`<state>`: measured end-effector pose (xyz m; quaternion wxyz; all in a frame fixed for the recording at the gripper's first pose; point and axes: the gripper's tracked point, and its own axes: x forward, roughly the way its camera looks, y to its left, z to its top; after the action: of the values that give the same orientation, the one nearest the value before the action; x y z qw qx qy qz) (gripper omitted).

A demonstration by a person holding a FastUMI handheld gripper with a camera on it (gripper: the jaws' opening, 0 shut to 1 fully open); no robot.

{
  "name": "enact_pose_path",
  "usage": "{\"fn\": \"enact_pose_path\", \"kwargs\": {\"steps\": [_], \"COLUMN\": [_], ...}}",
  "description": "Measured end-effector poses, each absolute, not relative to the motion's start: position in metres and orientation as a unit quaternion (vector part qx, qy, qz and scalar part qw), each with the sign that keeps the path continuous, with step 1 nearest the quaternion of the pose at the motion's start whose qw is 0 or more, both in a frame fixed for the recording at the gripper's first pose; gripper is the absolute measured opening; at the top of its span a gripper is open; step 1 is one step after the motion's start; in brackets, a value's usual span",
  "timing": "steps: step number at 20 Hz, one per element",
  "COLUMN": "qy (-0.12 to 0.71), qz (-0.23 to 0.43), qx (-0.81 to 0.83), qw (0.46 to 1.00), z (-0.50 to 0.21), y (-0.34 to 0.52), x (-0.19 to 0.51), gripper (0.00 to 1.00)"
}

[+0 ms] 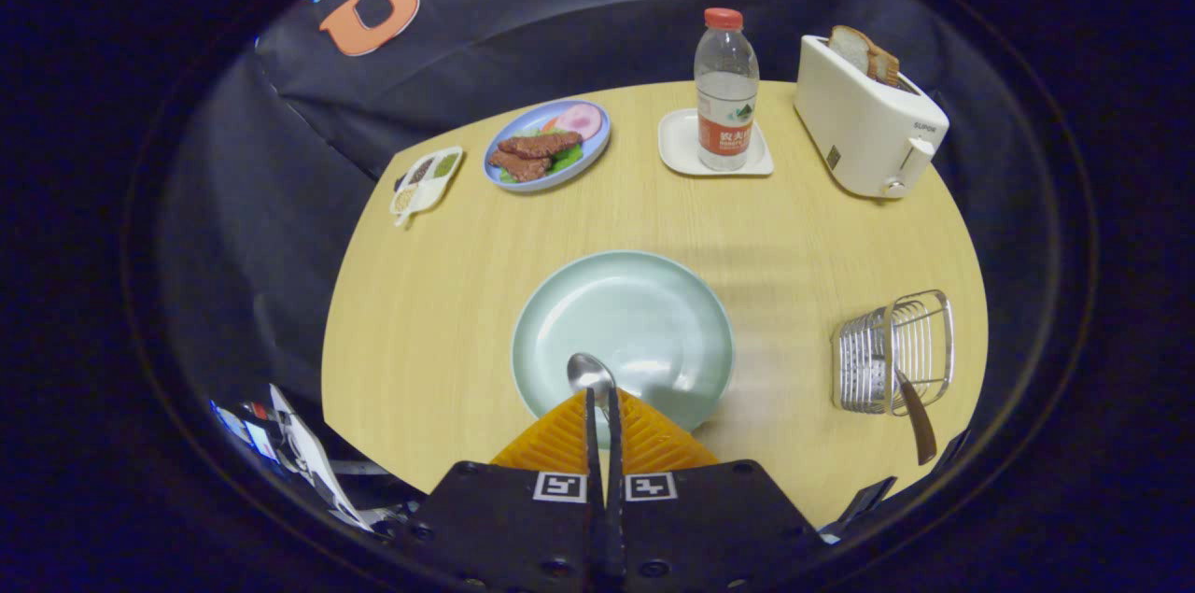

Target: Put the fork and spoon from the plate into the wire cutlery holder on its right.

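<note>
Halfway there: one piece in the holder, the spoon in the grip

The gripper (602, 406) has its two fingers pressed nearly together on the handle of the spoon (590, 373), whose bowl pokes out just ahead of the fingertips over the near rim of the pale green plate (653, 294). Off to the right on the wooden table (448, 294), well apart from the plate, the wire cutlery holder (894, 352) already carries one utensil with a brown handle (917, 420) sticking out toward us, which I take for the fork. The plate looks otherwise bare, so what's left is carrying the spoon across and dropping it in
</note>
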<state>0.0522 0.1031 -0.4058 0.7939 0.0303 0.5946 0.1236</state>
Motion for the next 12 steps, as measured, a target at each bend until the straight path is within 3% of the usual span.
{"fn": "enact_pose_path", "kwargs": {"steps": [9,10,12], "qy": [0.623,0.620,0.615], "qz": [0.161,0.168,0.170], "qx": [-0.038,-0.045,-0.064], "qw": [0.764,0.765,0.767], "z": [-0.464,-0.467,-0.471], "y": [0.094,0.095,0.093], "x": [0.035,0.037,0.042], "gripper": [0.06,0.16,0.15]}}
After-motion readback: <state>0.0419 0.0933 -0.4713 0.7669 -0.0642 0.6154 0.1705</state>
